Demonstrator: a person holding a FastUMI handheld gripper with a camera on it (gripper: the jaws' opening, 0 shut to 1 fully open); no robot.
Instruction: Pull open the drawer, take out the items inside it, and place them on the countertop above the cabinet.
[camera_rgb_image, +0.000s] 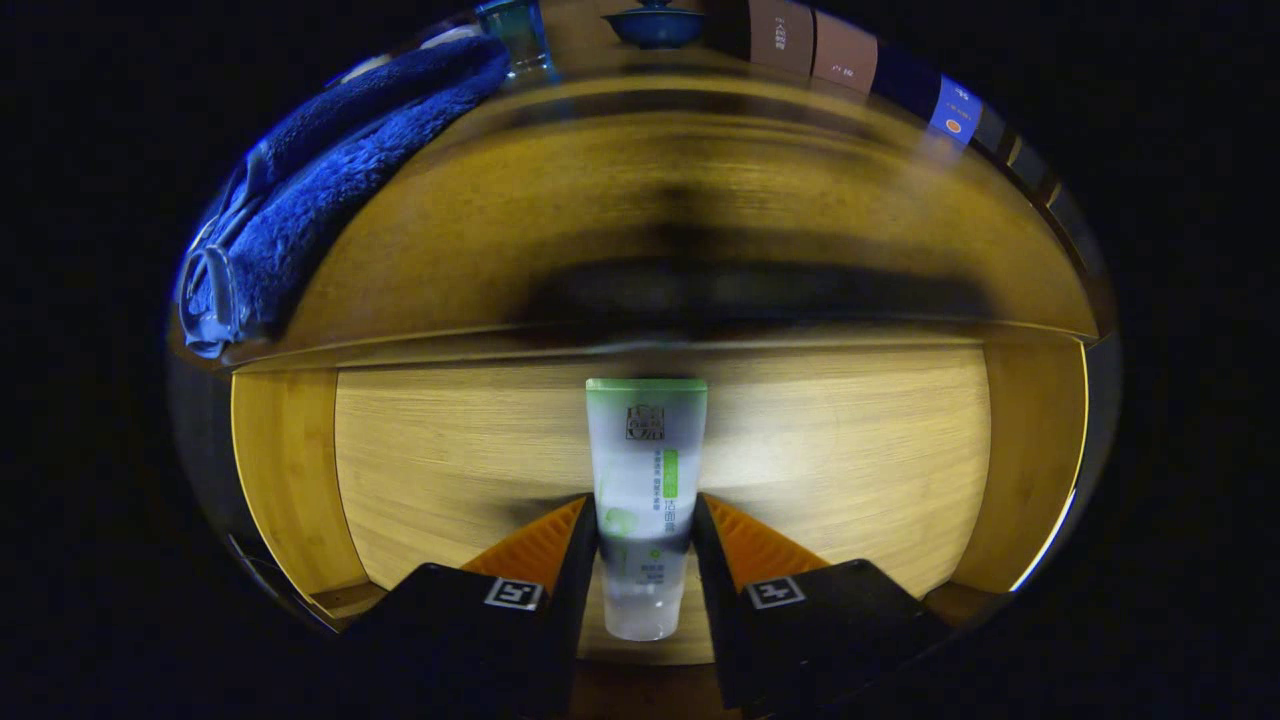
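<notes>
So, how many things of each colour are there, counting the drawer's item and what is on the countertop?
White and green: 1, the tube, held between the hand-held gripper fingers.
Blue: 3, towel, lidded bowl, box.
Brown: 2, boxes.
Clear: 1, glass.
Total: 7

- White plastic tube with a green end band (645, 500), gripped between the two fingers of the gripper (645, 540): a dark square logo, a green strip and lines of small print, all too blurred to read.
- Brown and blue boxes (850, 55) on the wooden countertop (650, 180): pale labels, illegible.
- Square black-and-white marker tags (514, 593) on the gripper body.
</notes>
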